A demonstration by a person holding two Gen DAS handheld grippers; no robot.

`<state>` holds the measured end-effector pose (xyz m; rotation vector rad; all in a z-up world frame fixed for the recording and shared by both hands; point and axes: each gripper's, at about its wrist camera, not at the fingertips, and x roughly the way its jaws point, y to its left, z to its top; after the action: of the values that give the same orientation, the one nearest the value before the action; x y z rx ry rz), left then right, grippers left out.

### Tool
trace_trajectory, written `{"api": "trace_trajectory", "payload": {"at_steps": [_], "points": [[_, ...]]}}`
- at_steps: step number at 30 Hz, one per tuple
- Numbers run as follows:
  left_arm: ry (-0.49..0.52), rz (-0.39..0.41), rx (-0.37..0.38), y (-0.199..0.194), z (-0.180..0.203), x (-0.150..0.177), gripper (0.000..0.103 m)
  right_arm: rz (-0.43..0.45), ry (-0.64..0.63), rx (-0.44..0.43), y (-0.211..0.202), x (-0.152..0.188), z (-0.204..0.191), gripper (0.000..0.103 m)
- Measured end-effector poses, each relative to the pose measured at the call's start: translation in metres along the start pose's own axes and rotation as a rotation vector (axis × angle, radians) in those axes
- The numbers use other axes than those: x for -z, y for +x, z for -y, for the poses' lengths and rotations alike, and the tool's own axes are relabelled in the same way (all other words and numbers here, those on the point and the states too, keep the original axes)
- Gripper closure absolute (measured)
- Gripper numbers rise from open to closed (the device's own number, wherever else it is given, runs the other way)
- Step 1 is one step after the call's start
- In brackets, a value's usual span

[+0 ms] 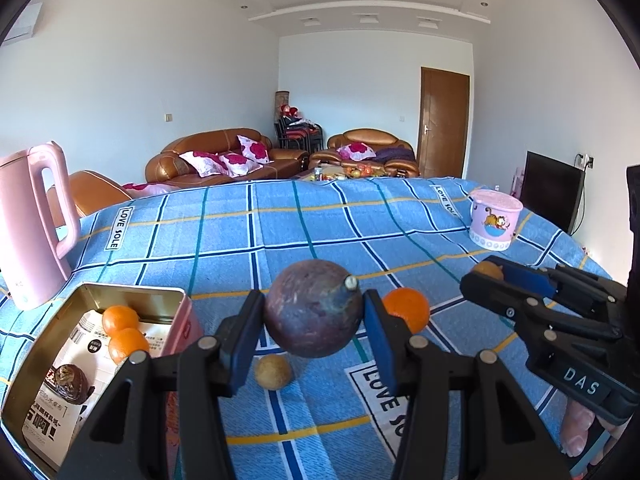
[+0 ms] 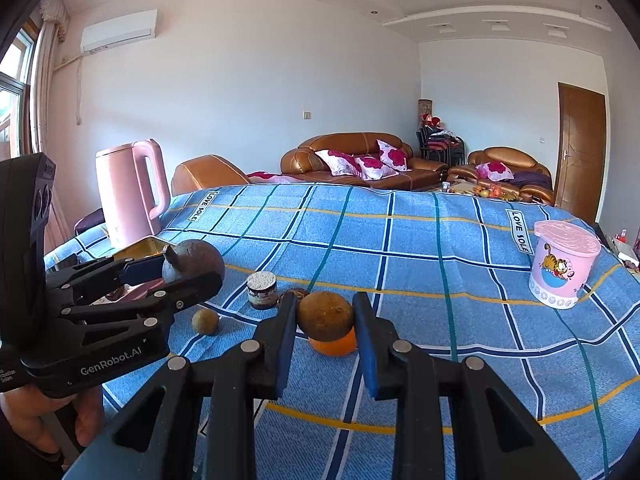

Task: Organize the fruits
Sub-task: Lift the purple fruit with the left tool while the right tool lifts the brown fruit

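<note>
Two fruits are lifted at once. Left wrist view: the left gripper (image 1: 314, 314) is clenched on a round dark purple fruit with a grey stem (image 1: 312, 312); the open gold metal tin with two oranges inside (image 1: 168, 294) lies at nine o'clock, nearer this hand.

Right wrist view: the right gripper (image 2: 325, 316) is grasping a small round brown fruit (image 2: 325, 315) above the blue checked tabletop (image 2: 440, 280), tin far at ten o'clock.
</note>
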<state>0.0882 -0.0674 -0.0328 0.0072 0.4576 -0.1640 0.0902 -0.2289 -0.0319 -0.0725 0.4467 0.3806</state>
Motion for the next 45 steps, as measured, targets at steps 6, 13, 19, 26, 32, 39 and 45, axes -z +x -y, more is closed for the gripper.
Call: {"api": "trace_trajectory", "payload": {"at_steps": [6,13,19,26,32,39,45], "points": [[-0.001,0.031,-0.011,-0.006,-0.001,0.001,0.051,0.025,-0.008,0.003,-0.006,0.000,-0.001,0.073],[0.004,0.065,-0.024,-0.013,0.000,0.001,0.051,0.057,-0.018,0.007,-0.012,0.000,-0.003,0.073],[0.008,0.090,-0.037,-0.018,0.001,0.002,0.051,0.077,-0.027,0.013,-0.016,0.000,-0.004,0.073],[0.012,0.108,-0.051,-0.021,0.001,0.003,0.051,0.096,-0.043,0.022,-0.020,0.001,-0.007,0.073],[-0.005,0.100,-0.055,-0.021,-0.002,0.003,0.051,0.096,-0.047,0.023,-0.020,0.000,-0.008,0.073],[-0.030,0.081,-0.060,-0.028,-0.012,0.007,0.051,0.082,-0.052,0.008,-0.018,-0.001,-0.015,0.073],[-0.053,0.065,-0.080,-0.035,-0.028,0.010,0.051,0.077,-0.058,-0.034,-0.013,-0.005,-0.031,0.073]]}}
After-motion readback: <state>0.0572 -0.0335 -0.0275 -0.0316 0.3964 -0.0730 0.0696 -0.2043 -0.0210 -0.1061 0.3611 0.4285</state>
